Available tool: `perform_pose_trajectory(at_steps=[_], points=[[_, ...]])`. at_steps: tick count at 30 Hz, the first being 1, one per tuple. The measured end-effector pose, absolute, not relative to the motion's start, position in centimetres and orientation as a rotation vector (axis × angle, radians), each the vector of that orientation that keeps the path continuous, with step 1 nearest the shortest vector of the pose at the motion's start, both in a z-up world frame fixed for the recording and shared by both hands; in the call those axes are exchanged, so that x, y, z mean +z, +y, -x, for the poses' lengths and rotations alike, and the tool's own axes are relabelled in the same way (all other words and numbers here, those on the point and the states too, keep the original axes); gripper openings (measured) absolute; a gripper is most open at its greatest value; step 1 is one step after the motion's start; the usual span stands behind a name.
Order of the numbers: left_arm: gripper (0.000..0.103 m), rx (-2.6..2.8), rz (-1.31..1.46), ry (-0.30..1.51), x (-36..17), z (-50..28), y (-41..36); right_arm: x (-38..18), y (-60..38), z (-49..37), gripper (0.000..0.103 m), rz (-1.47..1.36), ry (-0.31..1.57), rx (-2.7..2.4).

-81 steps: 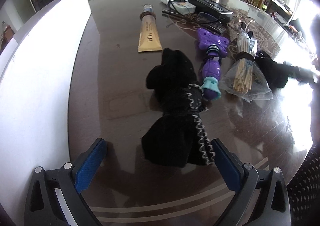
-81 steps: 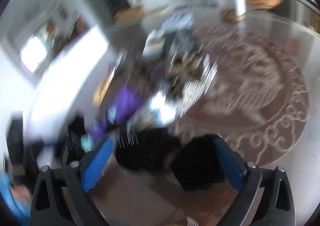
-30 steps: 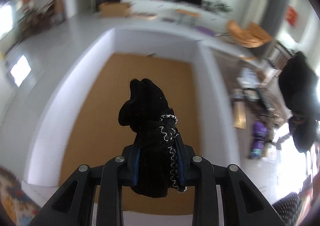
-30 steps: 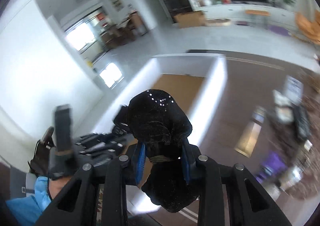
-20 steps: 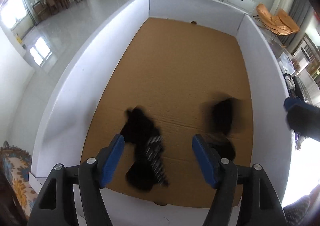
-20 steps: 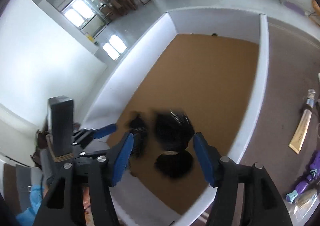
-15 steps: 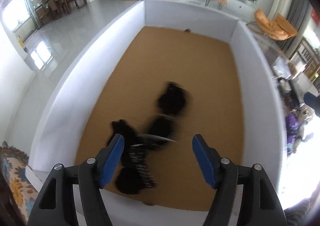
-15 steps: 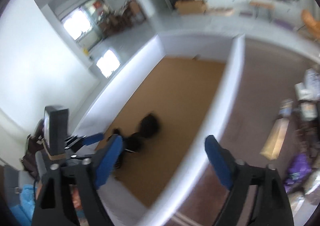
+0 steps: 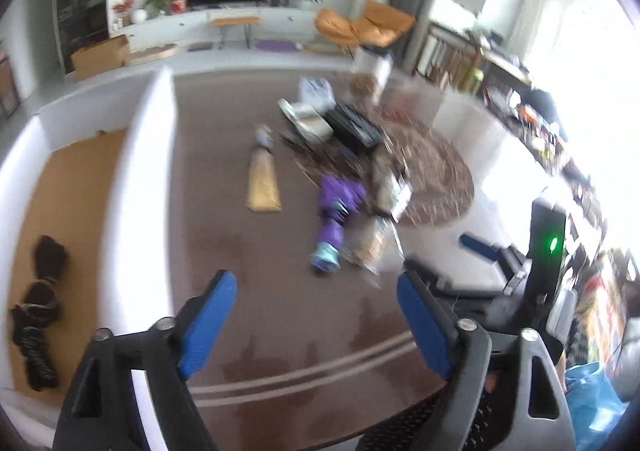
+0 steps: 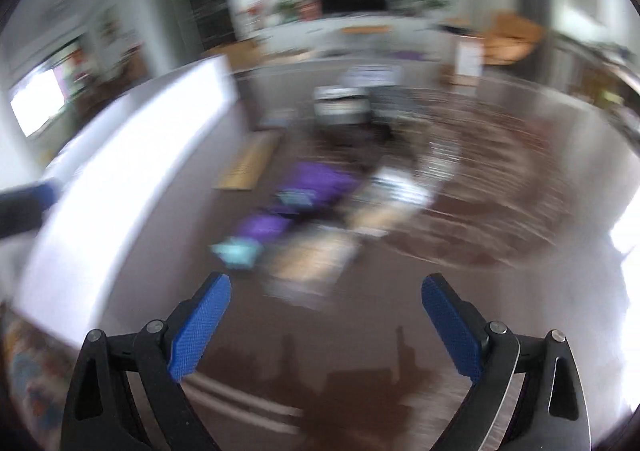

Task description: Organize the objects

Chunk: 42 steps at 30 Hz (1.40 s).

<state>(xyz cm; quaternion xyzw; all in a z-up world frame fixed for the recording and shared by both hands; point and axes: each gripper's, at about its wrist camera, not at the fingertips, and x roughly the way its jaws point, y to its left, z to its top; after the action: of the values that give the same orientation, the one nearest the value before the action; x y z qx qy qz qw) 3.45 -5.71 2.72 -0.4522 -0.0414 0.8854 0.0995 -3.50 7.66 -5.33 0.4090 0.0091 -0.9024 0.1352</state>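
Observation:
Two black cloth bundles point(image 9: 48, 259) point(image 9: 32, 327) lie on the cardboard floor of the white-walled box point(image 9: 148, 171) at the left. My left gripper point(image 9: 316, 315) hangs over the dark table, its jaws opening with nothing between them. My right gripper point(image 10: 326, 323) is also over the table, its jaws opening and empty; the view is blurred. Ahead of both lie a purple toy point(image 9: 338, 211) point(image 10: 288, 203), a gold tube point(image 9: 264, 179) point(image 10: 248, 163) and a clear bag of sticks point(image 9: 380, 239) point(image 10: 316, 255). One of the right gripper's pads point(image 9: 480, 247) shows at the right.
A black case point(image 9: 352, 127), white packets and a clear jar point(image 9: 372, 67) crowd the far side of the table point(image 9: 280, 311). The box wall point(image 10: 132, 155) runs along the table's left side. Bare table lies under both grippers.
Both grippers let go of their black bundles over the box, opened wide, and swung right from above the box to above the table. The bundles now rest in the box.

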Motion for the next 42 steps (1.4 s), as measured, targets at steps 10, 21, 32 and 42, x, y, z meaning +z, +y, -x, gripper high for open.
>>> perform_pose_trajectory(at_steps=[10,21,32,42], points=[[0.083,2.612,1.536,-0.164,-6.8,-2.3,-4.0,-8.2,13.3,5.9,0.097,-1.371,-0.063,-2.763],[0.103,2.718,1.555,0.006,-8.3,-0.5,-4.2,-9.8,13.4,5.6,0.099,-1.421,-0.027,-2.746],[0.103,2.725,1.556,0.008,-8.5,0.7,-4.3,-10.0,12.5,5.2,0.103,-1.414,0.042,-2.768],[0.103,2.688,1.589,0.026,-8.5,1.2,-4.3,-10.0,12.6,5.1,0.103,-1.411,0.040,-2.769]])
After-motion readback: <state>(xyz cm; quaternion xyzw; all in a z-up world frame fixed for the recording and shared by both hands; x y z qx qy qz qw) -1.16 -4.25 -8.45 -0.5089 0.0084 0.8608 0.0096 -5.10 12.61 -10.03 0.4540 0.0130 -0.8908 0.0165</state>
